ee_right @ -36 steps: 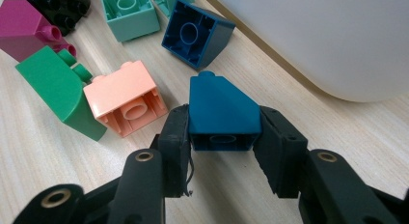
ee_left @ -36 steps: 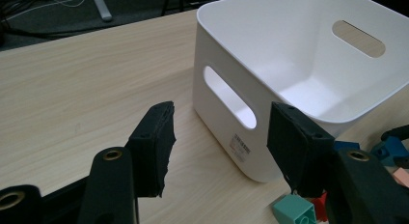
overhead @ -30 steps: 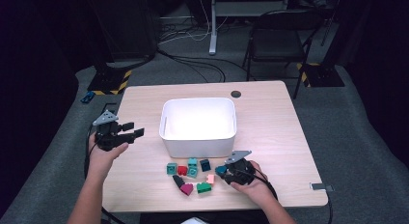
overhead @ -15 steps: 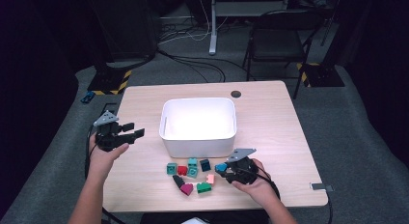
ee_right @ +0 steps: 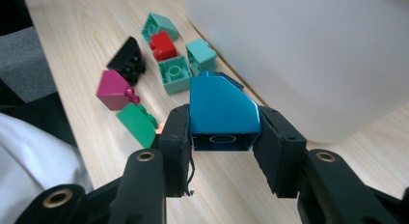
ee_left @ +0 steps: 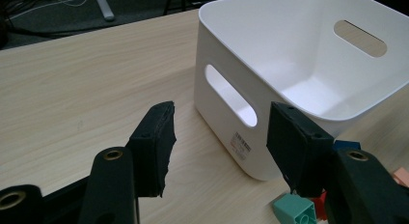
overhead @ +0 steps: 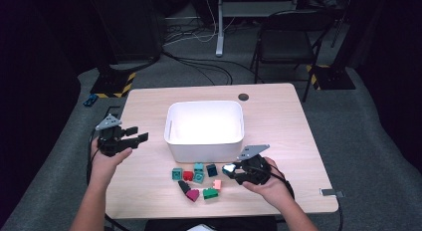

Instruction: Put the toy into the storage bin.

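Note:
My right gripper [overhead: 230,172] is shut on a blue sloped brick [ee_right: 222,108], which hangs just above the table in front of the white bin [overhead: 204,150]. In the right gripper view the pads [ee_right: 176,137] press on both sides of the brick, and the bin wall [ee_right: 313,55] stands close behind it. My left gripper [overhead: 137,138] hovers open to the left of the bin, above the table's left edge. In the left gripper view its fingers [ee_left: 154,142] stand wide apart with nothing between them, facing the bin's side handle slot [ee_left: 231,96].
Several loose bricks lie in front of the bin: teal [overhead: 176,173], red [overhead: 188,175], dark blue [overhead: 212,170], pink [overhead: 217,184], green [overhead: 210,193], magenta [overhead: 192,194] and black [overhead: 183,185]. The wooden table [overhead: 278,121] is bare to the right. A chair [overhead: 283,47] and cables are behind it.
My right gripper has risen a little with the blue brick in it. The left gripper has stayed where it was.

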The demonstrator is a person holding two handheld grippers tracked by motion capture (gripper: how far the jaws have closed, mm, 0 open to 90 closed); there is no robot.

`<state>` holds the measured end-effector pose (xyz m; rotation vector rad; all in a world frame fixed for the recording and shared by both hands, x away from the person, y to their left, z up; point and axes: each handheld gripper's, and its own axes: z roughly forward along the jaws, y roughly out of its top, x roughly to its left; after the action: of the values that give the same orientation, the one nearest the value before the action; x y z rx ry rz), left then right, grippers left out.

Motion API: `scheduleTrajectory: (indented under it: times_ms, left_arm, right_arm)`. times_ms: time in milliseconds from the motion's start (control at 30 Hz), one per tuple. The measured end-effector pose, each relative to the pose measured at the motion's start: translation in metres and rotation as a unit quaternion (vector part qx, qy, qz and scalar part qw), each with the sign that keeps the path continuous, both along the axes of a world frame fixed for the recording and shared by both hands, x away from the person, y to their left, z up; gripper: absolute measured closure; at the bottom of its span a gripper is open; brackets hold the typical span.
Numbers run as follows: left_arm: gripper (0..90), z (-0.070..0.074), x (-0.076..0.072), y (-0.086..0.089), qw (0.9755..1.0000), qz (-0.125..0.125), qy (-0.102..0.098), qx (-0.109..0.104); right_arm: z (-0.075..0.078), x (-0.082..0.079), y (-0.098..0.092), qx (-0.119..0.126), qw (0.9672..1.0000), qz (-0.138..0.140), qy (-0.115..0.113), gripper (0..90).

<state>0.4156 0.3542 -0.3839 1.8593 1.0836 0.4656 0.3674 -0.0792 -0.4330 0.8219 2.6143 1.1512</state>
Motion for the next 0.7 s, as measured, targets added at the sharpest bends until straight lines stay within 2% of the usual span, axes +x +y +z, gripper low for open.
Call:
scheduleTrajectory:
  times_ms: [400, 700]
  left_arm:
    - [43.0, 0.0, 0.0, 0.001, 1.0, 0.001, 0.0, 0.0]
    - [43.1, 0.0, 0.0, 0.004, 1.0, 0.003, 0.001, 0.001]
  right_arm:
    - [0.042, 0.006, 0.007, 0.014, 0.9998, 0.017, 0.005, 58.3]
    - [0.067, 0.018, 0.014, 0.025, 0.9994, 0.022, -0.008, 58.3]
